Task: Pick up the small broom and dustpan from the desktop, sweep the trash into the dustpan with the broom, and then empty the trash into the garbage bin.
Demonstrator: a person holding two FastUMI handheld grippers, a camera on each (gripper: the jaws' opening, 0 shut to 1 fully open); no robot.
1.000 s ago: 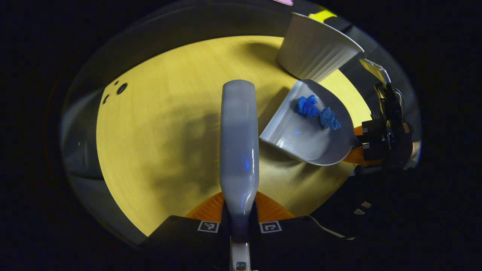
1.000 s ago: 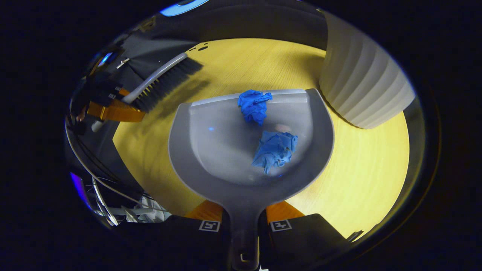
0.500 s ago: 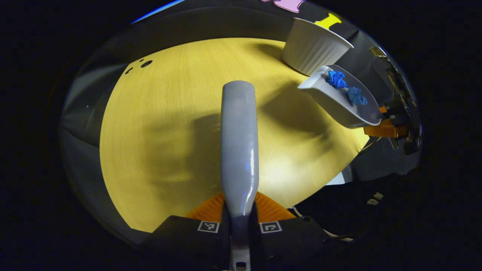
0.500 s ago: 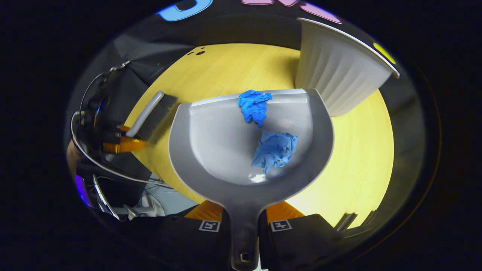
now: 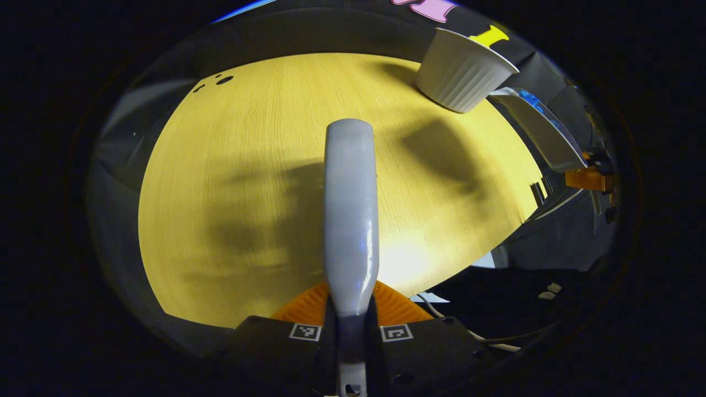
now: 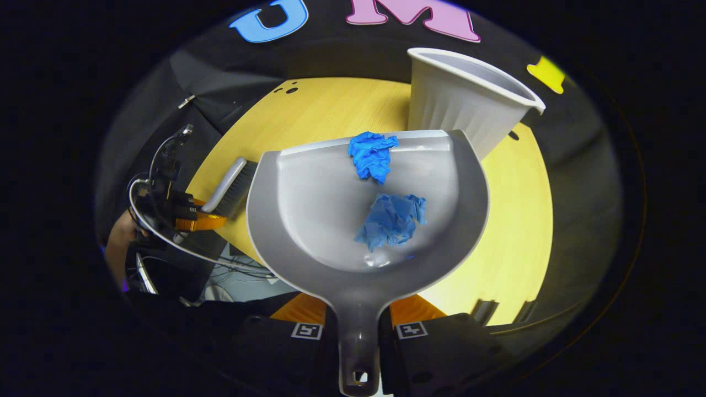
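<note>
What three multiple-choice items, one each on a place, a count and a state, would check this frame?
1. Where is the blue trash?
A. on the desk
B. in the dustpan
C. in the bin

2. How many blue wads are there?
A. one
B. two
C. four

3. What is the right hand-held gripper doing?
A. open over the desk
B. shut on the broom
C. shut on the dustpan handle

Answers:
1 B: the wads lie inside the dustpan, short of the bin.
2 B: one wad sits at the front lip, another wad mid-pan.
3 C: the right hand-held gripper clamps the dustpan handle from both sides; the broom is in the left hand-held gripper.
</note>
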